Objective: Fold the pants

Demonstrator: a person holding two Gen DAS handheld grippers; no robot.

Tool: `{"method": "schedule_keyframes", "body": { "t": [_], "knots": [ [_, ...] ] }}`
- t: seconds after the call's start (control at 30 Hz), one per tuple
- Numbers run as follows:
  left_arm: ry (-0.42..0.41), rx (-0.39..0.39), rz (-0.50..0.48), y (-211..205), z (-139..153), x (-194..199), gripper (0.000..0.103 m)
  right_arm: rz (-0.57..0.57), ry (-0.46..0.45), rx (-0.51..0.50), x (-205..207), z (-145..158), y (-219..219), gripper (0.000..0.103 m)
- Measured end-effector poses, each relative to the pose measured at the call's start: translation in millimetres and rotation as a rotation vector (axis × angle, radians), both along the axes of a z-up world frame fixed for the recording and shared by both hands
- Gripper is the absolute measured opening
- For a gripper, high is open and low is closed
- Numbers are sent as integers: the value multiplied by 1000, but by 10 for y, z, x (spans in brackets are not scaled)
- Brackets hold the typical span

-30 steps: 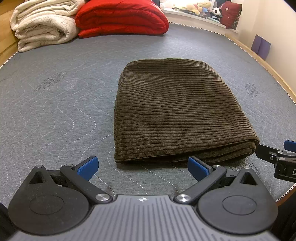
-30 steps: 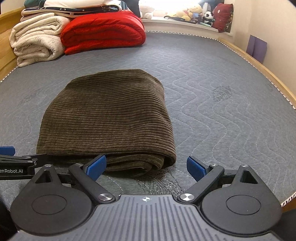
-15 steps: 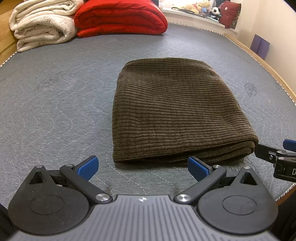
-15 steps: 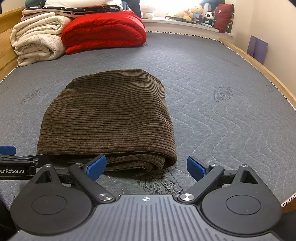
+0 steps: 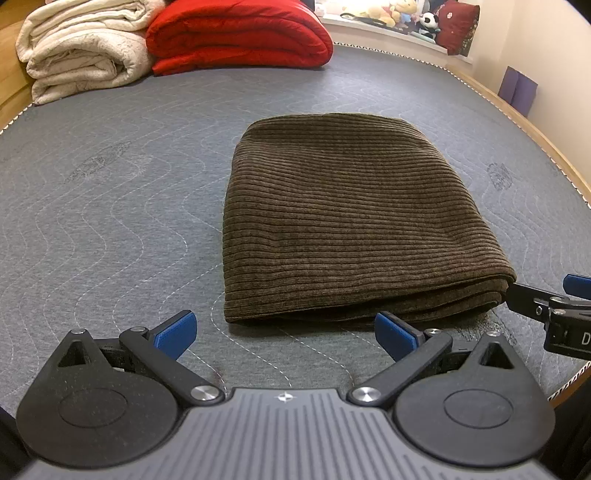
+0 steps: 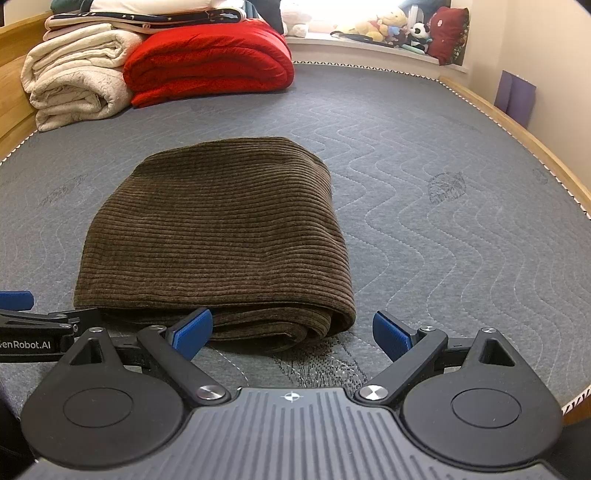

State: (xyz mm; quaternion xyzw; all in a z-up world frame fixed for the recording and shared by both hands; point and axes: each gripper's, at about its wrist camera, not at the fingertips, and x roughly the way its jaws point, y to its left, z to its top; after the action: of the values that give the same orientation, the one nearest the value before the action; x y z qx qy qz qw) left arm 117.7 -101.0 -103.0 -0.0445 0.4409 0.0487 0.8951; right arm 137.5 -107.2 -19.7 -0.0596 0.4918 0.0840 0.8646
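Brown corduroy pants lie folded into a compact rectangle on the grey quilted mattress; they also show in the right wrist view. My left gripper is open and empty, just short of the pants' near edge, toward its left corner. My right gripper is open and empty, just short of the near right corner. Each gripper's tip shows at the edge of the other's view.
A folded red quilt and a cream blanket lie at the far end of the mattress. Stuffed toys line the window sill. A wooden bed rail runs along the right.
Both grippers have drawn back slightly from the pants and stay open. The pants have not moved.
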Motion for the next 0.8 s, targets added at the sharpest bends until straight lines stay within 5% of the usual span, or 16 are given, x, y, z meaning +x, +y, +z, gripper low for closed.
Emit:
{"method": "schedule_keyframes", "body": {
  "t": [0.8],
  "knots": [
    [1, -4, -7, 7, -14, 14, 103, -11, 0, -1, -8, 0, 16, 94]
  ]
}}
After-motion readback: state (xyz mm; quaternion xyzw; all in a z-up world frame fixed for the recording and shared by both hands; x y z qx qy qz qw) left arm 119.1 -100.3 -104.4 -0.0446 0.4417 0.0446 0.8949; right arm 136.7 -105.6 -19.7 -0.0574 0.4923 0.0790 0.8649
